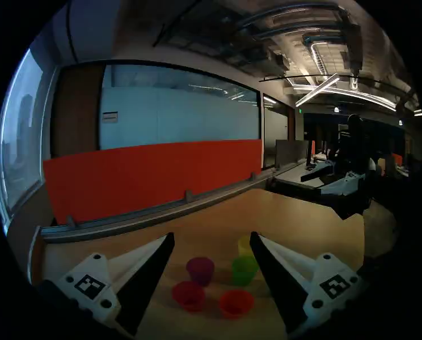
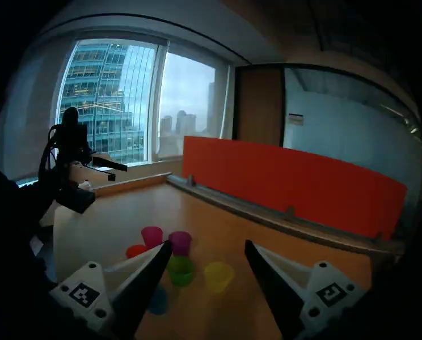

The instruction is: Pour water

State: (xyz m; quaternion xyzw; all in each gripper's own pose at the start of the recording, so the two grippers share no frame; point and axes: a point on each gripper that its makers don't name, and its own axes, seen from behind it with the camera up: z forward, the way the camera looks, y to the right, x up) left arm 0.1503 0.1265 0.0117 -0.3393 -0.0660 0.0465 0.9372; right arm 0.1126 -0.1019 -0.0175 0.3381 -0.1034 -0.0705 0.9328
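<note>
- Small plastic cups stand grouped on a wooden table (image 1: 302, 226), all upright and close together.
- In the left gripper view, a purple cup (image 1: 201, 269) and a green cup (image 1: 244, 270) stand side by side. A yellow cup (image 1: 246, 245) is just behind the green one, and a red cup (image 1: 188, 294) and an orange cup (image 1: 236, 303) are nearest the camera.
- The right gripper view adds a pink cup (image 2: 152, 235) at the far side of the group. A blue cup (image 2: 157, 300) is partly hidden behind one finger.
- The left gripper (image 1: 211, 237) hangs above the cups, its fingers spread wide with nothing between them.
- The right gripper (image 2: 207, 244) is likewise spread apart and empty, with the cups just beyond its tips.
- Each gripper appears in the other's view, held well back from the cups at the table's edge.
- An orange divider (image 1: 154, 175) runs along the far side of the table.
- A tall window (image 2: 109, 102) looks out on city towers.
</note>
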